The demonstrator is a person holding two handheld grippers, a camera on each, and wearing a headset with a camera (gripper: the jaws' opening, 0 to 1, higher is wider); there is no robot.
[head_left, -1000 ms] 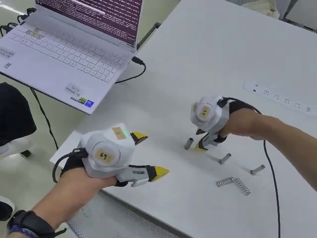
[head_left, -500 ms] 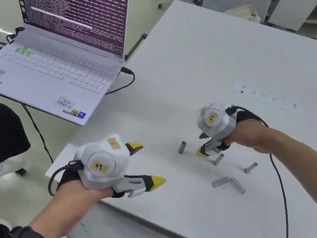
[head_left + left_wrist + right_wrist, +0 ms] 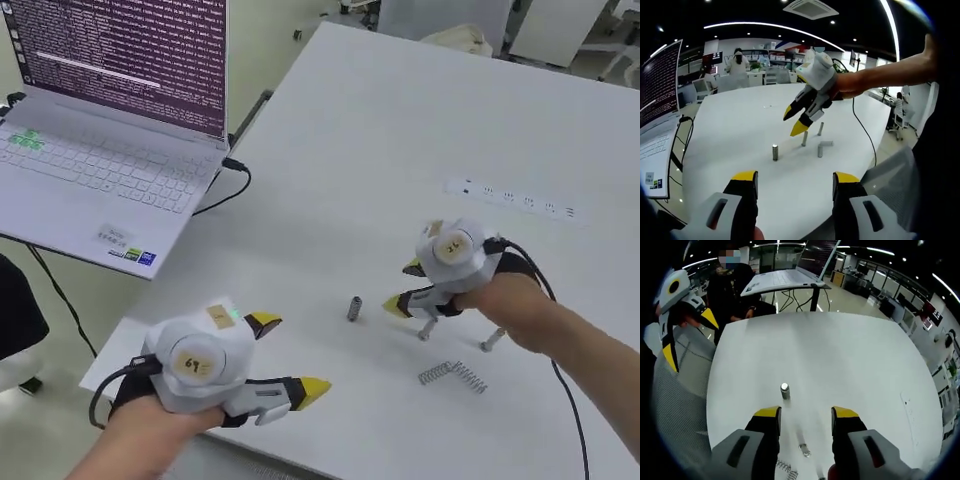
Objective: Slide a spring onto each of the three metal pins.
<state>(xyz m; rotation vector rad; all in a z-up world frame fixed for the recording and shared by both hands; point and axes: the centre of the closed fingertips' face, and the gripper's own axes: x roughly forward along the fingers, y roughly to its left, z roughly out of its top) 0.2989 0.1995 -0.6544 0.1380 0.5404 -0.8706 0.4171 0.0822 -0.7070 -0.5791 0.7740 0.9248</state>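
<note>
1. The left tool (image 3: 290, 355) is held low at the near edge of the white counter (image 3: 380, 150). Its yellow-tipped jaws are spread wide and nothing is gripped between them, as is also seen in the left gripper view (image 3: 795, 180).
2. The right tool (image 3: 404, 287) is held just above the counter, further in. Its jaws are likewise spread and empty, which is seen plainly in the right gripper view (image 3: 806, 414).
3. A sprung pin (image 3: 354, 309), with a coil fitted around it, is stood upright on the counter between the two tools. It is near the right tool's tips but is not touched by them. In the right gripper view it is seen just ahead of the spread jaws (image 3: 785, 390).
4. Two bare pins are stood upright on the counter. The first bare pin (image 3: 428, 328) is found just below the right tool, and the second bare pin (image 3: 491, 340) beside the hand holding that tool.
5. Two loose springs (image 3: 450, 373) are laid on the counter in a shallow V, with one end of each close to the other. They lie near the bare pins, on the side towards the person.
6. An open laptop (image 3: 100, 150) is seen at the left, and a white power strip (image 3: 510, 198) is laid on the counter beyond the right tool.
</note>
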